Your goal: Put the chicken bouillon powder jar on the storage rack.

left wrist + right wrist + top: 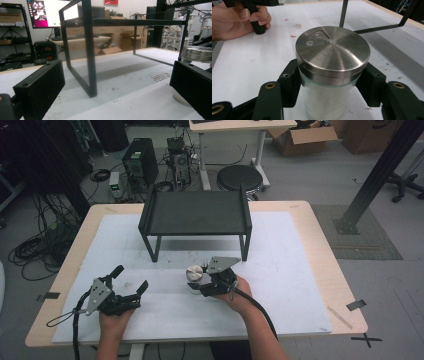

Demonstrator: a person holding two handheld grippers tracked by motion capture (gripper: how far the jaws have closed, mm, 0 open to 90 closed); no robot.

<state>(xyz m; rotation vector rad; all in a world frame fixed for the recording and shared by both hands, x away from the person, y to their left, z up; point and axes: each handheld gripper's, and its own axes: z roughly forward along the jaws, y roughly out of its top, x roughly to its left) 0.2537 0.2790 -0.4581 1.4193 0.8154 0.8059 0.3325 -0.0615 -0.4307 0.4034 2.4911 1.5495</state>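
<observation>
A glass shaker jar (333,53) with a brushed steel lid stands on the white mat (285,285), just in front of the black metal rack (195,212). My right gripper (332,86) is shut on the jar, its two pads pressing the glass just under the lid. From above, the jar (194,272) sits at the tip of my right gripper (196,282). My left gripper (131,278) rests to the left on the mat, open, with nothing between its jaws. In the left gripper view, the left gripper (117,85) faces the rack's leg (90,57), with the jar's lid (197,53) at far right.
The rack spans the mat's far half, on thin legs with open space beneath. The wooden table edge (335,270) frames the mat. A stool (239,177), computer boxes and cables lie on the floor beyond. A hand (234,20) holding the left gripper's handle shows in the right gripper view.
</observation>
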